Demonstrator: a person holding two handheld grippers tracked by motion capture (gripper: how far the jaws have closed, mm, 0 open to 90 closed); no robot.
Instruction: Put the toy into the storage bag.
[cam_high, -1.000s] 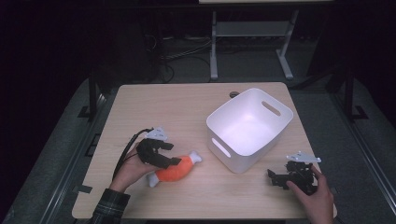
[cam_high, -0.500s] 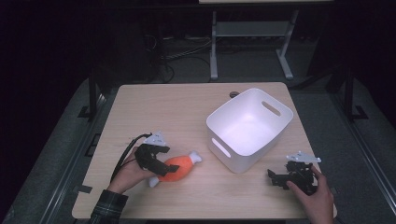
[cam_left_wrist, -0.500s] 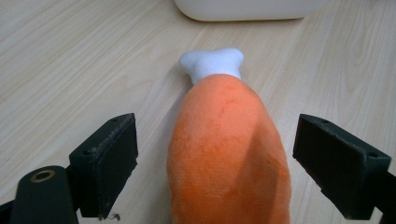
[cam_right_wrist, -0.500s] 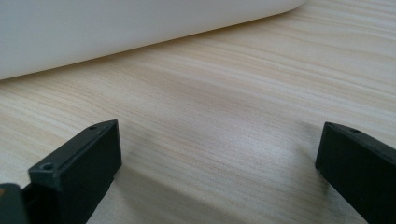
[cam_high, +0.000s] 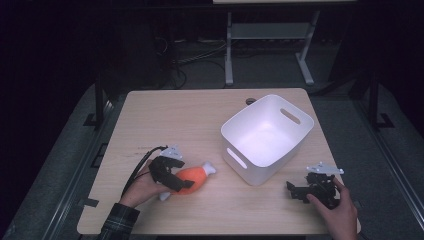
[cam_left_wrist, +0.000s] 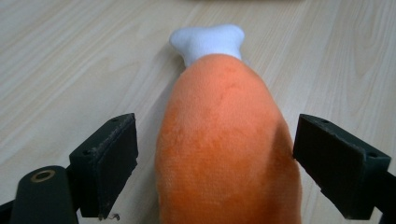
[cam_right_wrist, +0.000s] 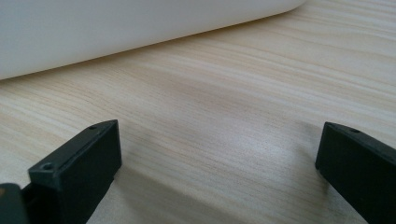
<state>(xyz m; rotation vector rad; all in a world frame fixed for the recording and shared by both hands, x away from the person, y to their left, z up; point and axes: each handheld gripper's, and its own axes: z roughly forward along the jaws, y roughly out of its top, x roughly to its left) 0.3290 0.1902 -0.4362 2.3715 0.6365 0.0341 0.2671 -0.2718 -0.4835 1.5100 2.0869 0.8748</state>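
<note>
Tabletop (cam_high: 200, 115) of pale wood takes up the middle of the high view, with a white bin (cam_high: 267, 137) right of centre. Lower left of it lies the plush drumstick (cam_high: 192, 178), its long axis running from the orange body at lower left up to the white bone tip at upper right, toward the bin. The left gripper (cam_high: 181, 184) straddles the orange body; its jaws have just been opening and stand wide, the drumstick (cam_left_wrist: 224, 140) between the pads but clear on the left side. That hand is far nearer. The right gripper (cam_high: 295, 190) rests at lower right, jaws spread over bare wood beside the bin wall (cam_right_wrist: 116, 28)
</note>
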